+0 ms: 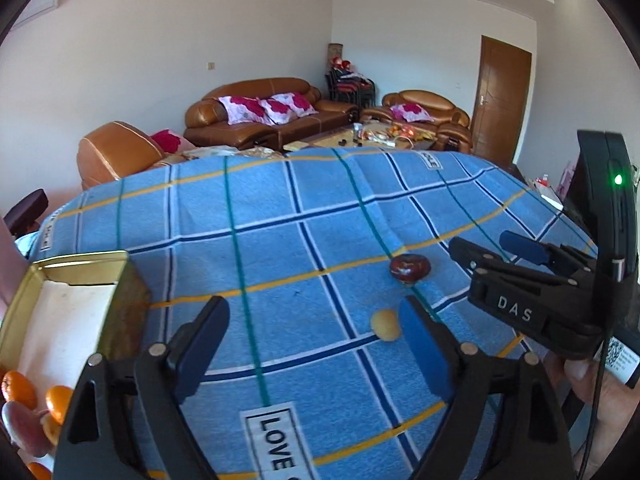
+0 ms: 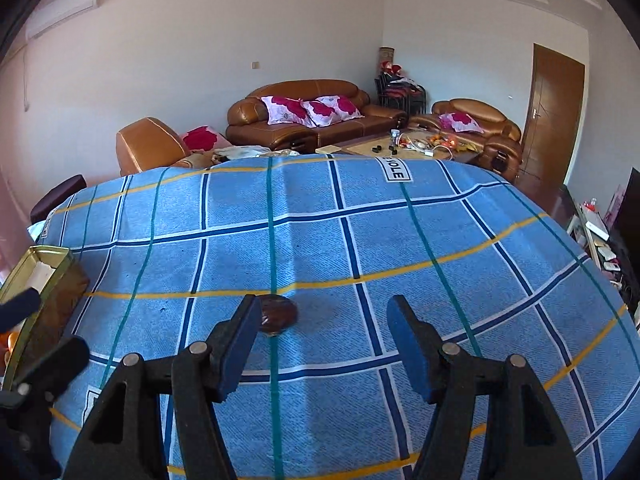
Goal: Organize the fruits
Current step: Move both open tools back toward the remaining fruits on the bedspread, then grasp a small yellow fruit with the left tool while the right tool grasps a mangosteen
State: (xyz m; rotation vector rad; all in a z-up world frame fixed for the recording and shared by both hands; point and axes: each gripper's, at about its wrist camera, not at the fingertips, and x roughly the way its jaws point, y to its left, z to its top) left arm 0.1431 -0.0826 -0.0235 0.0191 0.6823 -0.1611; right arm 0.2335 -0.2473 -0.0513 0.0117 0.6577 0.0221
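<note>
On the blue checked cloth that covers the tabletop, two loose fruits remain: a dark red, glossy round fruit and a small pale yellow fruit nearer the camera. At the left edge stands a gold-coloured rectangular tin box with a white lining, holding orange tangerines and a pinkish fruit.

Both tools have their jaws apart with nothing between them. The left gripper hangs over bare cloth, its right finger just beside the yellow fruit. The right gripper has the dark red fruit just beyond its left finger, partly hidden by it.

My judgement: the risk is a nudge. Either finger could clip its fruit off-centre as it comes down, and a round fruit on smooth cloth would roll, perhaps toward the table edge. The grippers also sit close together, so they could knock each other reaching for neighbouring fruits. Nothing else lies between fruit and box; brown leather sofas stand well behind.
</note>
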